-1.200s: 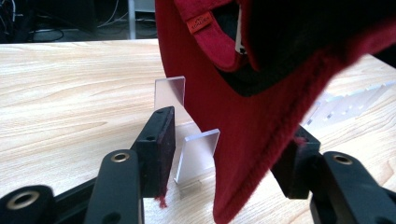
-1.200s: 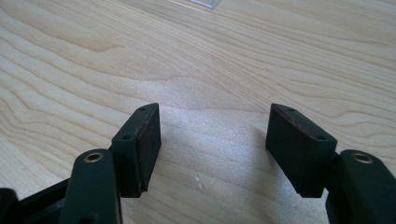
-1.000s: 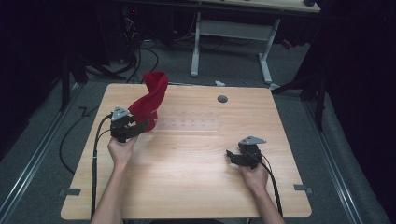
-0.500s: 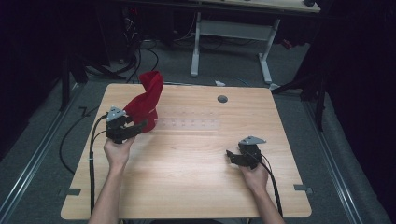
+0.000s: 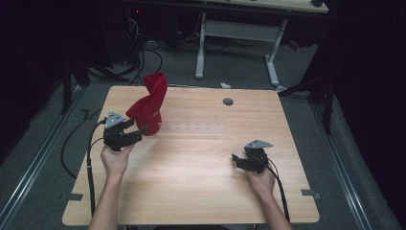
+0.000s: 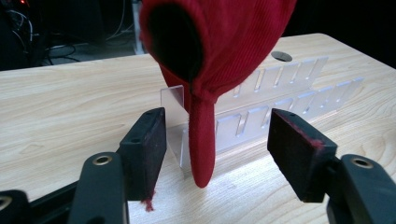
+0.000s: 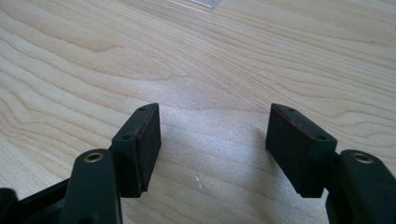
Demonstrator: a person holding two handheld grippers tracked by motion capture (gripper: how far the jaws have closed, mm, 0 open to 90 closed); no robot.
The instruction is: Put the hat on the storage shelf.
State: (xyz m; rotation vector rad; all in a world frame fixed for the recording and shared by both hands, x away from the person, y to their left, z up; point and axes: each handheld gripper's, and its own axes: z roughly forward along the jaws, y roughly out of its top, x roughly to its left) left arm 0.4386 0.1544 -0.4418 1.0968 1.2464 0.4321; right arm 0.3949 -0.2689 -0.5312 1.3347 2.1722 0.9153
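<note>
A red cloth [image 5: 148, 103] stands draped over the left end of a clear plastic rack [image 5: 196, 127] on the wooden table [image 5: 191, 191]. In the left gripper view the red cloth [image 6: 219, 46] hangs in front of the clear rack [image 6: 280, 88], and a narrow strip of it dangles between the jaws. My left gripper [image 5: 139, 130] [image 6: 217, 135] is just in front of the cloth; its jaws have just been opening and the pads stand clear of the strip. My right gripper [image 5: 237, 159] [image 7: 215, 135] rests open over bare wood at the right, nothing between its jaws.
A grey round grommet [image 5: 228, 101] sits in the table's far middle. A black cable [image 5: 88, 158] trails off the left edge from the left gripper. A white desk frame [image 5: 201, 43] stands on the floor beyond the table.
The left gripper has drawn back a little to the left and toward the person, its jaws wider. The cloth's top has shifted left. The right gripper has not moved.
</note>
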